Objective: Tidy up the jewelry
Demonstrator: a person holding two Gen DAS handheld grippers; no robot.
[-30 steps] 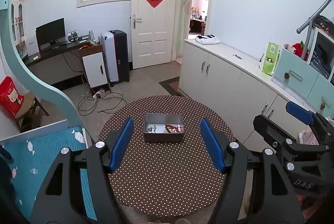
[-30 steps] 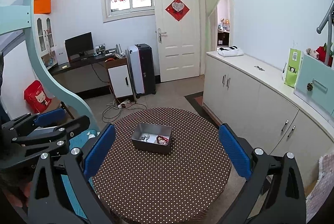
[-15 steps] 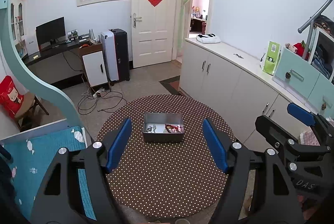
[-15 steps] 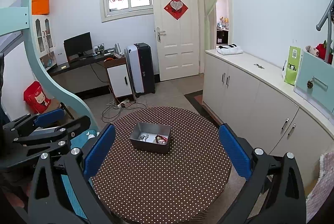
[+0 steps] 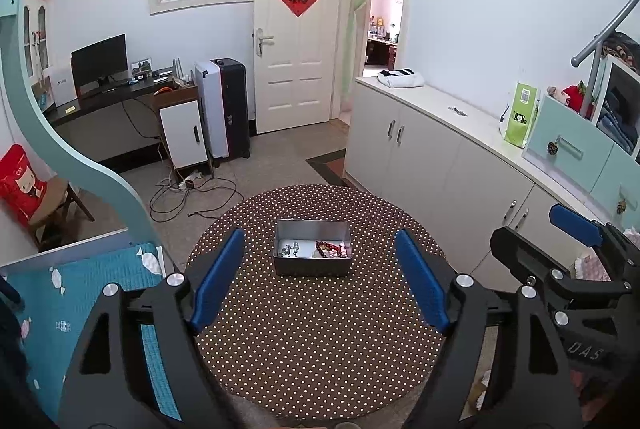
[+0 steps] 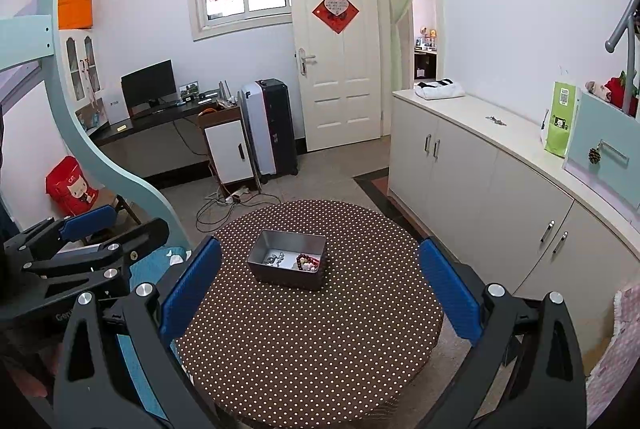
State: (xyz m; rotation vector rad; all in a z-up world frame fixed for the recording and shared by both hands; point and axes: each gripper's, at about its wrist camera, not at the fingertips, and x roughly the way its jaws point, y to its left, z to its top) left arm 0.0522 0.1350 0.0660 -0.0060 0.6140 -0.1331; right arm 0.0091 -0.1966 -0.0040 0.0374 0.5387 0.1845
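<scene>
A grey metal tin (image 5: 280,229) (image 6: 316,279) sits on the round brown polka-dot table (image 5: 312,341) (image 6: 320,341). Inside it lie a silver chain piece (image 5: 290,250) (image 6: 275,259) and a red bead bracelet (image 5: 330,249) (image 6: 307,263). My left gripper (image 5: 318,279) is open and empty, held above the table's near side with the tin ahead between its blue fingers. My right gripper (image 6: 320,289) is open and empty, also back from the tin. Each gripper shows at the edge of the other's view.
White cabinets (image 5: 440,153) run along the right wall, close to the table. A teal bed frame (image 5: 80,157) and blue mattress (image 5: 92,277) stand at the left. A desk, suitcase and cables on the floor lie beyond the table.
Both grippers have drawn slightly back and up from the table; the tin looks a little smaller. Both stay open and empty.
</scene>
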